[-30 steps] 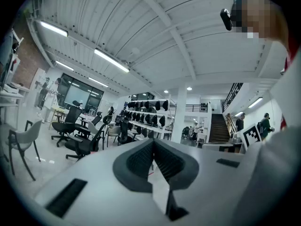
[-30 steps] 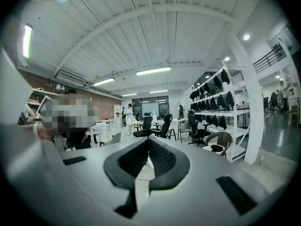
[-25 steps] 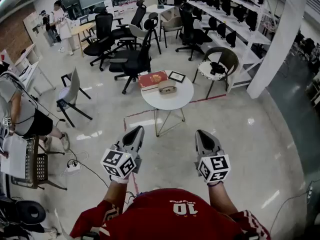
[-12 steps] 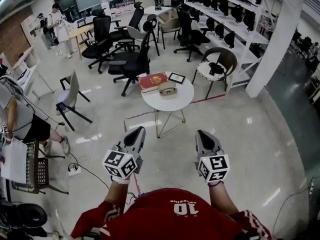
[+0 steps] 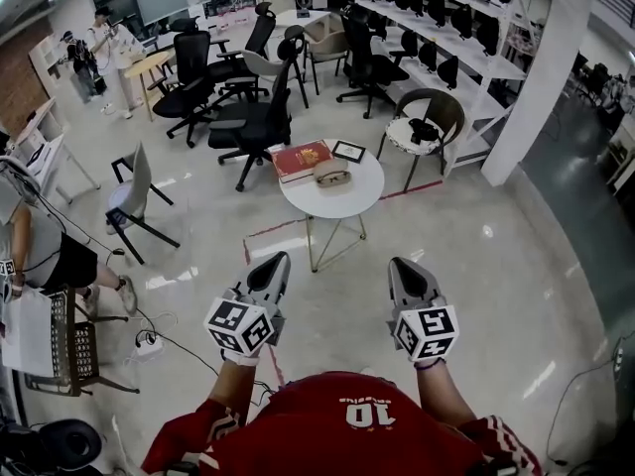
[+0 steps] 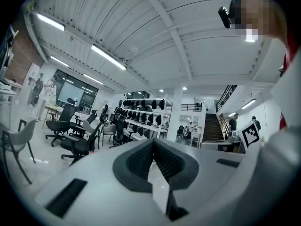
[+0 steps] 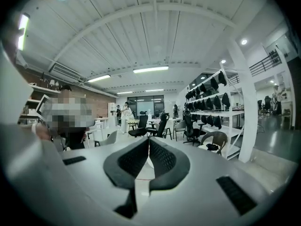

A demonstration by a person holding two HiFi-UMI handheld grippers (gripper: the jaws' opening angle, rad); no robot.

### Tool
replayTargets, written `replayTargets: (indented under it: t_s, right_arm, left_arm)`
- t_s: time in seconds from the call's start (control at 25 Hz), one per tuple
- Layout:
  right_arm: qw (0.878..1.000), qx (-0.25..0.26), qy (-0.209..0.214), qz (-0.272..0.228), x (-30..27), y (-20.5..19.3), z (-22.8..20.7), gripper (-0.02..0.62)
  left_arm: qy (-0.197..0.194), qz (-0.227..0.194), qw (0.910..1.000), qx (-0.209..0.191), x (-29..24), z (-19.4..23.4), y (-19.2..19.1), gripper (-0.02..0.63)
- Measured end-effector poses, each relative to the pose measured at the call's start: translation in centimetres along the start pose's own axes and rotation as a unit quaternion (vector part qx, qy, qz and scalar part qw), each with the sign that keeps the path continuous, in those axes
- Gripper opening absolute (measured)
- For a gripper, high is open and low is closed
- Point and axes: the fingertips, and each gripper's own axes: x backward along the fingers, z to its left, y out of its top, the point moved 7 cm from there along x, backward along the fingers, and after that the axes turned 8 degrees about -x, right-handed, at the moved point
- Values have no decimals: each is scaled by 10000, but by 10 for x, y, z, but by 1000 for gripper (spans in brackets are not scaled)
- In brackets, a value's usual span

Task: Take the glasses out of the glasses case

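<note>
Left gripper and right gripper pinched closed, empty; glasses case lies on the round table at 12 o'clock, well apart; best to walk in squarely, opening jaws before reaching.

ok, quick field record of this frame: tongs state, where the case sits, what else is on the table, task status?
left tongs: shut, empty, over the floor, short of the table
right tongs: shut, empty, level with the left
glasses case: on the round white table, just in front of the red book, apart from both tongs
case lid: looks closed; too small to be sure
also on table: small framed picture
task status: not started, case untouched
</note>
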Motion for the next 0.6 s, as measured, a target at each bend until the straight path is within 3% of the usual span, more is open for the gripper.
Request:
replayTargets:
  t_s: [0.6]
  right_arm:
    - [9993, -341, -69, 104, -24, -7, -5, 18]
  left_arm:
    - [-136, 35, 9998, 173, -18, 27, -14, 8]
